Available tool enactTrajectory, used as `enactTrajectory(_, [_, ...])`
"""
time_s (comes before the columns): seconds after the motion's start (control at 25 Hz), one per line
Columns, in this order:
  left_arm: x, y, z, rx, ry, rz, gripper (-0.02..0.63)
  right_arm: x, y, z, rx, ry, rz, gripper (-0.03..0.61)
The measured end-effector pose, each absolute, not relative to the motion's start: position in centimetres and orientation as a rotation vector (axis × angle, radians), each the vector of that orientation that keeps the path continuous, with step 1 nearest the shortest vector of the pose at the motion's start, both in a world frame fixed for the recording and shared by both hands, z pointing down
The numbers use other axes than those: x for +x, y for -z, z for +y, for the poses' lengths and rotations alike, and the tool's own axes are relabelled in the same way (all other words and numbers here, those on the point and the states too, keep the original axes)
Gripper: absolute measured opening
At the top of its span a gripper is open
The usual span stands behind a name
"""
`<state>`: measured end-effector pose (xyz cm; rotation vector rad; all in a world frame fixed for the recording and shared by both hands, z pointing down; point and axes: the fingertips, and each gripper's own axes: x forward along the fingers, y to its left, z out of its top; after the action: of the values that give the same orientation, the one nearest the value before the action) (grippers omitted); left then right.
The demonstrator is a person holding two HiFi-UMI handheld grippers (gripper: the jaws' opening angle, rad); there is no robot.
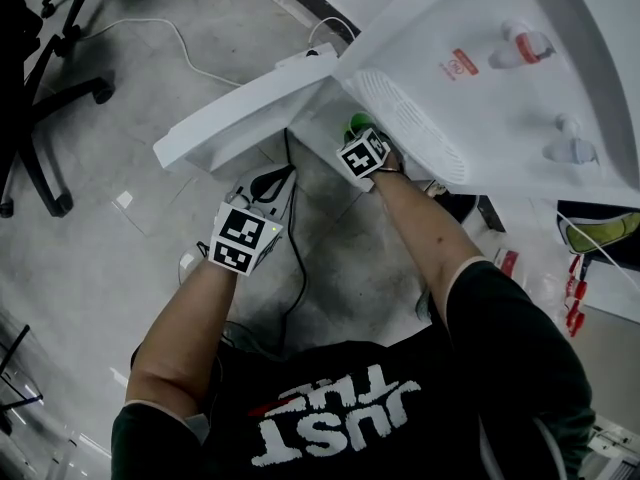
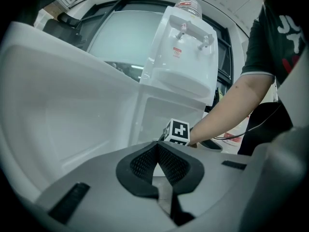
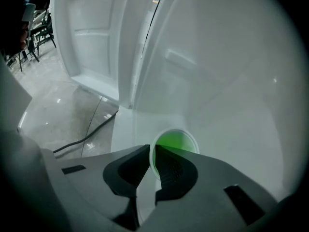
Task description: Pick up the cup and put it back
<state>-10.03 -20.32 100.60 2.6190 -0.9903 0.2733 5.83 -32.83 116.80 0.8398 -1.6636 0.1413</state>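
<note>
A green plastic cup (image 3: 177, 143) stands inside the lower cabinet of a white water dispenser (image 1: 520, 98); in the head view only the cup's green top (image 1: 357, 123) shows. My right gripper (image 3: 152, 162) reaches into the cabinet and is shut on the cup's rim, one pad inside the wall and one outside. Its marker cube (image 1: 363, 155) shows in the head view. My left gripper (image 2: 157, 152) is shut with nothing between its jaws. It hangs outside the cabinet, next to the open cabinet door (image 1: 240, 113), with its marker cube (image 1: 245, 238) lower left.
The open door (image 2: 58, 105) stands to the left of the cabinet opening. A black cable (image 1: 296, 268) runs across the grey floor below the door. A white power strip (image 1: 300, 58) lies behind it. Office chair legs (image 1: 50, 88) stand at the far left.
</note>
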Motion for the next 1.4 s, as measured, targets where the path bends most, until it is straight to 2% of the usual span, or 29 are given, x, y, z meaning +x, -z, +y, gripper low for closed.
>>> enactTrajectory(0.08, [-10.1,-100.5,-20.5,2.619,-0.271,-0.996,0.0,5.7,-116.7,-32.9,0.844,-0.137,-1.671,0.075])
enactTrajectory(0.16, [-10.1,-100.2,-20.6,2.622,-0.264,-0.999,0.0,5.7,-116.7,-32.6,0.849,-0.142,-1.671,0.158])
enactTrajectory(0.32, [-9.8,-99.9,-20.7,2.635,-0.263,-0.998,0.0,5.1,-115.5,-32.1,0.909,-0.148,-1.71,0.183])
enactTrajectory(0.52, [-9.2,-99.4,-21.1,2.647,-0.253,-1.001,0.0,2.2,-111.1,-29.7,0.964,-0.096,-1.875,0.182])
enactTrajectory(0.6, [-8.7,-98.9,-21.5,2.655,-0.247,-1.006,0.0,0.8,-109.8,-27.8,0.914,-0.088,-1.953,0.164])
enactTrajectory(0.76, [-6.8,-97.4,-22.2,2.643,-0.238,-1.039,0.0,-0.8,-107.8,-24.5,0.765,-0.142,-2.093,0.053])
enactTrajectory(1.0, [-5.0,-91.1,-19.9,2.576,-0.321,-1.14,0.0,-2.0,-102.5,-14.6,0.411,-0.272,-2.195,0.035])
enactTrajectory(1.2, [-5.9,-80.4,-15.8,2.366,-0.287,-1.271,0.0,-1.1,-88.4,-4.0,0.143,-0.382,-2.199,0.034])
enactTrajectory(1.4, [-5.1,-65.6,-11.8,2.346,-0.273,-1.291,0.0,1.7,-71.0,-0.9,0.1,-0.41,-2.262,0.034])
